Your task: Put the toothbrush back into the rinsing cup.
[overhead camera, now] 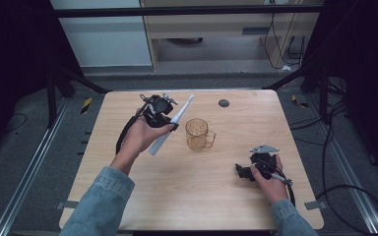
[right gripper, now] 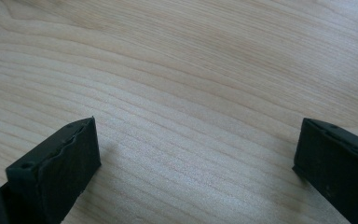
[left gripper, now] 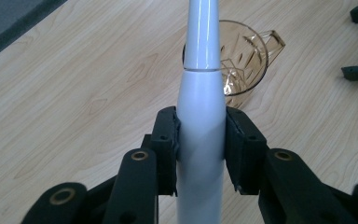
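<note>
High view: the left tongs (overhead camera: 163, 114) are raised above the worktop (overhead camera: 142, 196), left of centre, clamped on a white electric toothbrush (overhead camera: 173, 124). The toothbrush lies at a slant, brush head pointing to the far right, handle end toward the near left. An amber glass mug (overhead camera: 198, 134) stands upright at mid-worktop, just right of the toothbrush and apart from it. The right tongs (overhead camera: 242, 171) rest low at the near right, with nothing between them. A small dark disc (overhead camera: 223, 103) sits near the far edge.

Left gripper view: both pads press the toothbrush body (left gripper: 200, 121) below the neck joint; grip looks centred and firm. The mug mouth (left gripper: 242, 58) lies just beyond and right of the neck.

Right gripper view: jaws stand wide apart over bare worktop (right gripper: 191, 84).

Assessment: pick-up appears done; the toothbrush is lifted clear. Placing it into the mug appears to remain, which would call for tipping it upright over the rim.

Clearance: open room all round the mug. The mug handle faces right, away from the approach. Worktop edges are well apart from both tongs, save the right, which sits nearer the near-right edge.
</note>
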